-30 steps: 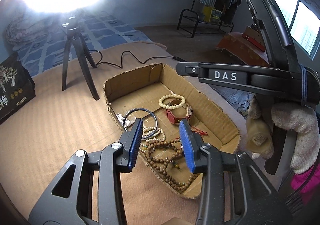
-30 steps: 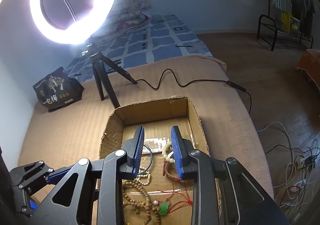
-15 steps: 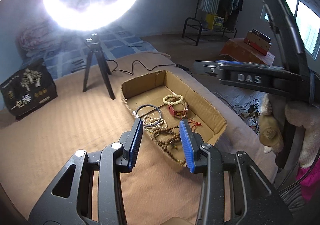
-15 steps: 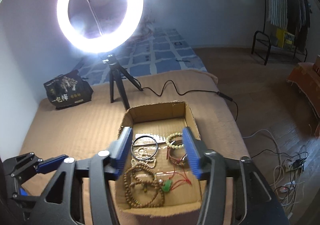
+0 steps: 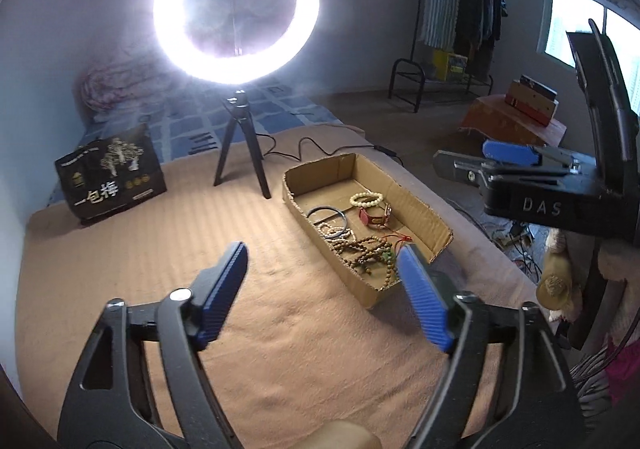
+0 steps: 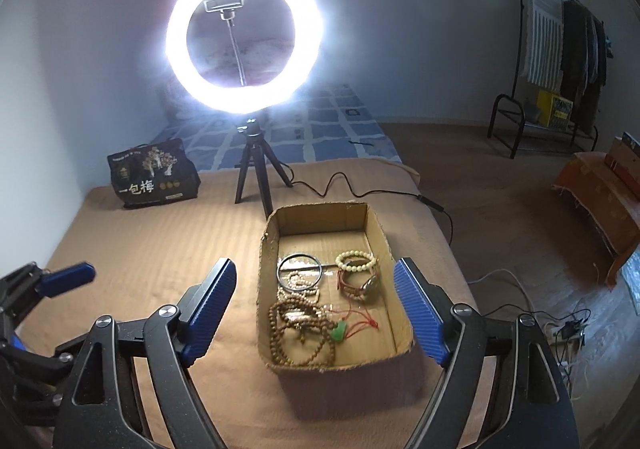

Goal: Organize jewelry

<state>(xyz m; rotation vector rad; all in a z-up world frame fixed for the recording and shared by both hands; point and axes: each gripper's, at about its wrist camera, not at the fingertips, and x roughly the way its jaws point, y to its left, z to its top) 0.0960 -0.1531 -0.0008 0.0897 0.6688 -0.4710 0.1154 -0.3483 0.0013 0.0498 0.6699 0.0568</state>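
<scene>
Both tools have pulled up and back from the cardboard box (image 6: 384, 245) since a second ago: then their blue pads hung right over the jewelry, now the whole box shows ahead of them. The left tool (image 5: 322, 277) has its jaws opening, nothing between them but the tan blanket (image 5: 120, 249) of the bed; its right pad overlaps the near corner of the box in the left wrist view. The right tool (image 6: 314, 293) likewise has its jaws opening and grips nothing, its pads standing either side of the box in the picture.

Inside the box, nearest the front wall, lies a tangle of brown wooden beads (image 6: 296, 333) with a green pendant (image 6: 340, 331) on red cord beside it. Behind them, toward the far wall, sit a dark bangle (image 6: 299, 268) over a pale bead strand, a cream bead bracelet (image 6: 356, 261) and a red-strapped watch (image 6: 366, 283).

Beyond the box stands a lit ring light (image 6: 244, 37) on a small tripod, with a black printed bag (image 6: 154, 179) to the left of it. The left tool shows at the left edge of the right wrist view
</scene>
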